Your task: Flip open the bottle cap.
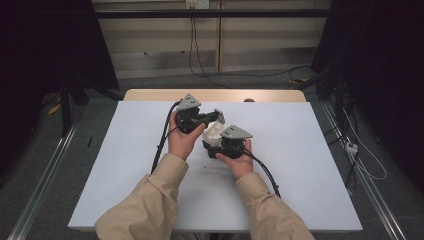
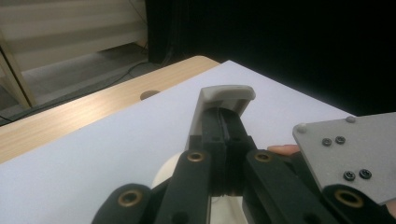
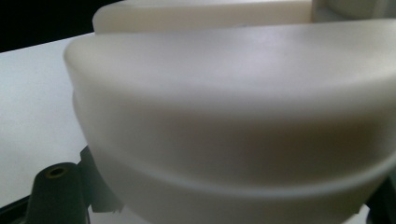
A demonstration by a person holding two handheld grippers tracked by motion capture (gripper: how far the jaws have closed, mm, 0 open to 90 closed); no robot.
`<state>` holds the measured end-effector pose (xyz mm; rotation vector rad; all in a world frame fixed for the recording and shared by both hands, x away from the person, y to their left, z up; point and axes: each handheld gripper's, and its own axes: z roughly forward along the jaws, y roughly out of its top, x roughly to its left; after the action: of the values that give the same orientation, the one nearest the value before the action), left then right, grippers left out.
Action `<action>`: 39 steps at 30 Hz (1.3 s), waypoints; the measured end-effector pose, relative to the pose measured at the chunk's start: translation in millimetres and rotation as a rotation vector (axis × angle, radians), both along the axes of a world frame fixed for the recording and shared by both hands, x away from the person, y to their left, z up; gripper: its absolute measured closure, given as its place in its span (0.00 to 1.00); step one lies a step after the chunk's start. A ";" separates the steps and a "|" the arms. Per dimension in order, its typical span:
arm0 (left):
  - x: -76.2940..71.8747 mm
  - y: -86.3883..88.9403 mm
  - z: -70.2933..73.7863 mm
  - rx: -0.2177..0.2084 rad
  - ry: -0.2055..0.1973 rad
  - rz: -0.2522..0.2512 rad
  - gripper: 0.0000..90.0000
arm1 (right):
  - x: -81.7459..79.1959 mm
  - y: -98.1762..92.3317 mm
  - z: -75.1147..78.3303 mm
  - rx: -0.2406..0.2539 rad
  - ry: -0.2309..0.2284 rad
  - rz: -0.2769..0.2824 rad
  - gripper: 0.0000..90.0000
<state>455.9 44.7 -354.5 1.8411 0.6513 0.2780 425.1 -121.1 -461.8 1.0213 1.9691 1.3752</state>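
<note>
Both your grippers, left (image 1: pixel 216 116) and right (image 1: pixel 210 141), are clamped on the white plastic piece (image 1: pixel 213 131); pull unevenly and it may slip out.

A sheet (image 1: pixel 125 165) is lying on the counter (image 1: pixel 150 94), leaving a strip of the counter showing along the far edge. Near the sheet's middle, the left tool (image 1: pixel 216 116) and the right tool (image 1: pixel 207 143) are sitting close together, the left one slightly farther back. A moulded part (image 1: pixel 214 131) is sitting between them, touching both. In the left tool view, a clip (image 2: pixel 224 95) is sitting at that tool's closed jaw tips. Cables (image 1: pixel 200 60) are lying on the floor behind the counter.
</note>
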 end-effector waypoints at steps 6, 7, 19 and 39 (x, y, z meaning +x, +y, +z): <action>2.2 -1.8 1.0 0.000 -0.003 -0.006 1.00 | 0.1 -0.1 -0.2 0.000 -0.001 0.001 0.21; 2.6 -2.2 1.0 -0.001 -0.004 -0.006 1.00 | 0.1 0.0 -0.3 0.000 -0.002 0.000 0.21; 8.1 -7.0 2.8 0.000 -0.011 -0.014 1.00 | 0.6 -0.3 -0.4 -0.003 -0.006 0.001 0.21; 15.3 -12.5 3.3 -0.001 -0.009 -0.009 1.00 | 0.7 -0.4 -0.6 -0.002 -0.003 0.004 0.21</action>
<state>471.2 32.2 -351.2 1.8407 0.6364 0.2804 425.8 -121.5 -462.3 1.0145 1.9710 1.3758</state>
